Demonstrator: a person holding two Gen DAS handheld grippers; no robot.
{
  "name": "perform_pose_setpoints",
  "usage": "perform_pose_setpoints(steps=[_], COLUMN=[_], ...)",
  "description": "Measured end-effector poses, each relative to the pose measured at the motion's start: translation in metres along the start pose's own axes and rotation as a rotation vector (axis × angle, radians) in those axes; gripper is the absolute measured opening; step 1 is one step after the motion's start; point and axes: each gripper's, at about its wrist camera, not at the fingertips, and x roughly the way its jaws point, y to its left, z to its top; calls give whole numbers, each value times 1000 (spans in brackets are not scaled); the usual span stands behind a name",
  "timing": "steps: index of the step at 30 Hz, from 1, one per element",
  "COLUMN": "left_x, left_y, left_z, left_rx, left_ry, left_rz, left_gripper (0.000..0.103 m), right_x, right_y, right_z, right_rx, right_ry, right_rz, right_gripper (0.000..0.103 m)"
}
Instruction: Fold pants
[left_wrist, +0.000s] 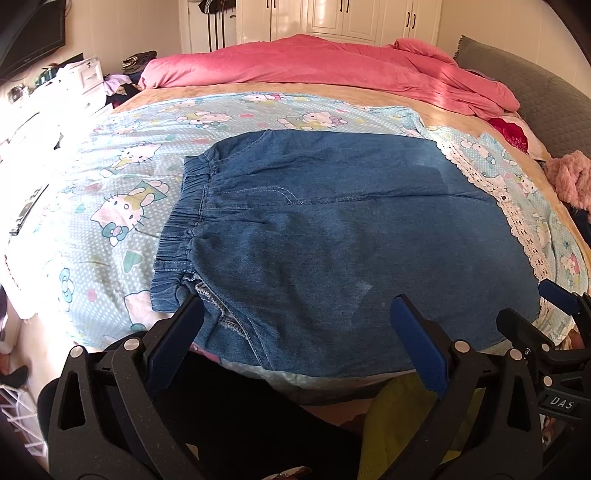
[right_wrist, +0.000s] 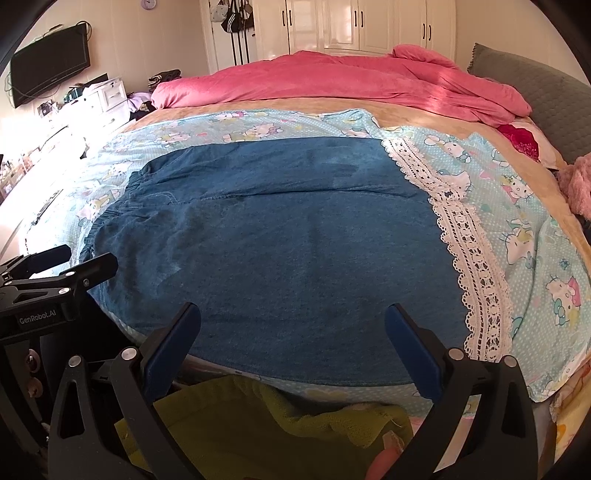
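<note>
Blue denim pants lie flat on the bed, folded, with the elastic waistband to the left. They also show in the right wrist view. My left gripper is open and empty, hovering over the near edge of the pants by the waistband. My right gripper is open and empty over the near edge further right. The right gripper shows at the right edge of the left wrist view, and the left gripper at the left edge of the right wrist view.
The pants rest on a light blue cartoon-cat sheet with a white lace border. A pink duvet lies bunched at the far side. A grey headboard stands at the right; drawers and clutter at the left.
</note>
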Motion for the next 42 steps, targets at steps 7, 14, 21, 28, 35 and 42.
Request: perform_pose_setpoints(steps=[7, 14, 21, 28, 35, 42], left_x=[0, 0, 0, 1, 0, 5], left_y=[1, 1, 1, 0, -1, 4], left_z=[0, 1, 1, 1, 0, 3], left_rx=[1, 1, 3, 3, 3, -9], left_ry=[-2, -1, -1, -5, -5, 2], left_rz=[3, 5, 6, 7, 11, 14], left_gripper=[95, 95, 95, 95, 95, 95], right_x=[0, 0, -1, -4, -4, -1], right_y=[0, -1, -1, 1, 2, 5], right_z=[1, 2, 2, 0, 1, 5], right_rx=[3, 8, 6, 4, -4, -16], right_ry=[-2, -3, -4, -12, -12, -16], right_rz=[3, -3, -2, -6, -7, -1], right_gripper=[99, 99, 99, 99, 99, 99])
